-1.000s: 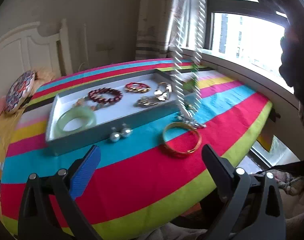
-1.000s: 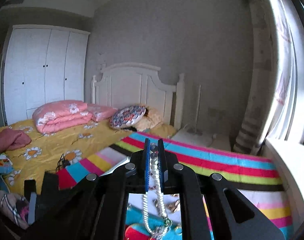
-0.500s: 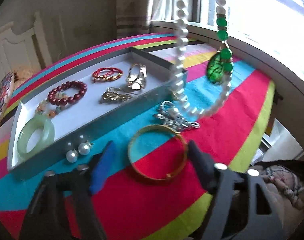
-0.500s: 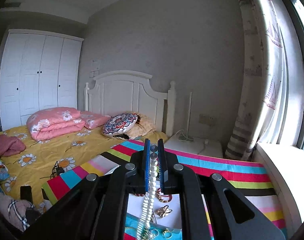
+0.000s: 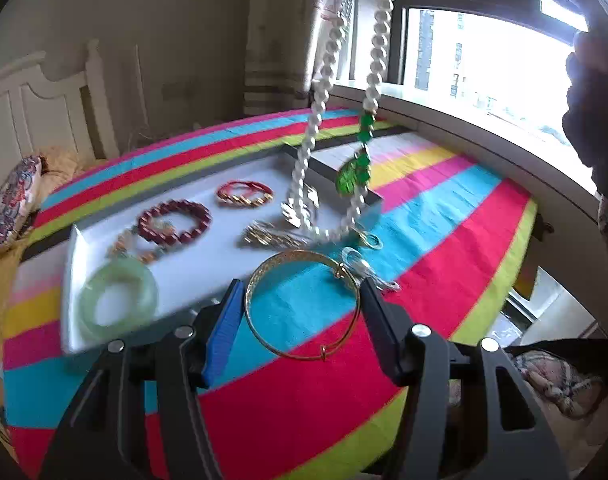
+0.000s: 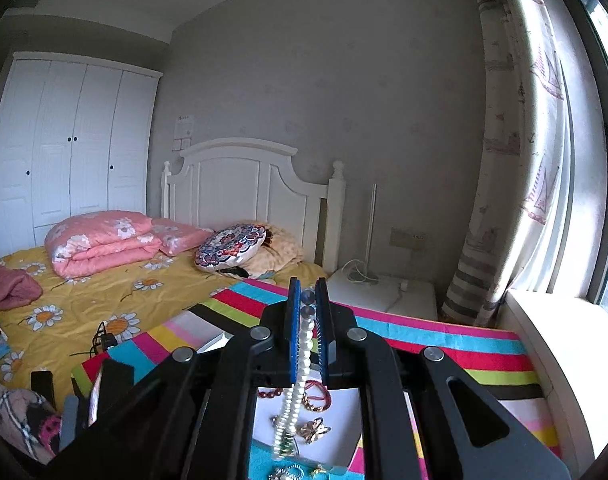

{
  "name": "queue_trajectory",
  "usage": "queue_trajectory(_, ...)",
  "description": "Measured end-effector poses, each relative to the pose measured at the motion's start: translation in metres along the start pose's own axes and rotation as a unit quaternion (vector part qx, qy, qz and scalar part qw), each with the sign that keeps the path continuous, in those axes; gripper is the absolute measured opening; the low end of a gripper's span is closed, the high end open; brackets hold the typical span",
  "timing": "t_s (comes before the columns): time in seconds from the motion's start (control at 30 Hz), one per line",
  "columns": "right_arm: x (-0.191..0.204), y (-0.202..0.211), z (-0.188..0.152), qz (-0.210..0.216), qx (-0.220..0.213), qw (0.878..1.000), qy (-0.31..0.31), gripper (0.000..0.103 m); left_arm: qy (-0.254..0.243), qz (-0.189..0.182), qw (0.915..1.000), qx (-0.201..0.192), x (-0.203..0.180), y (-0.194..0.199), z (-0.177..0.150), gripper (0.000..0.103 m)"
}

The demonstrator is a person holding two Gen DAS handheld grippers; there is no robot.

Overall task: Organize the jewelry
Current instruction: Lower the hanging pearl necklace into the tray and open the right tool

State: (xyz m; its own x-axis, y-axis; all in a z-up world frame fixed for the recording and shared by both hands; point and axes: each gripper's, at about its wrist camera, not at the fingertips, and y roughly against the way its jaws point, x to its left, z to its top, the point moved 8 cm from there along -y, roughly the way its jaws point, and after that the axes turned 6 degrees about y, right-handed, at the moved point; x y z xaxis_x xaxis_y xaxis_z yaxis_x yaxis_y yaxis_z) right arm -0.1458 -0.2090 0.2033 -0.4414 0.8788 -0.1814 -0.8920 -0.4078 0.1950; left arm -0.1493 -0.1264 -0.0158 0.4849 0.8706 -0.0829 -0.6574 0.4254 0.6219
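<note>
The tray [image 5: 73, 280] already holds the green bangle [image 5: 119, 298], red bead bracelet [image 5: 175, 222] and other pieces. The left hand-held gripper [image 5: 299, 320], its jaws just closed partway, grips the gold bangle [image 5: 302, 306], seemingly lifted near 6 o'clock. The right hand-held gripper [image 6: 306, 322] is clamped on the pearl necklace [image 5: 378, 60], dangling over the tray's 3 o'clock end; small pieces remain on the striped counter [image 5: 444, 240].

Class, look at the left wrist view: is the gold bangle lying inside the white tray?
No. The gold bangle sits between the left gripper fingers, outside the white tray.
</note>
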Motion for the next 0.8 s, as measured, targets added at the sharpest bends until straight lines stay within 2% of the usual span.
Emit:
queue_trajectory(0.33,0.0,-0.039,0.014,-0.007,0.011,1.0,0.023,0.009,0.024,0.032,0.9991,-0.016,0.038,-0.012,0.037,0.058)
queue_trajectory(0.6,-0.015,-0.075,0.017,-0.023,0.022,0.999,0.018,0.009,0.051,0.045,0.9976,-0.009,0.064,-0.035,0.047,0.058)
queue_trajectory(0.8,-0.014,-0.105,0.013,-0.021,0.04,0.999,0.012,0.009,0.063,0.056,0.9965,0.002,0.077,-0.056,0.05,0.058)
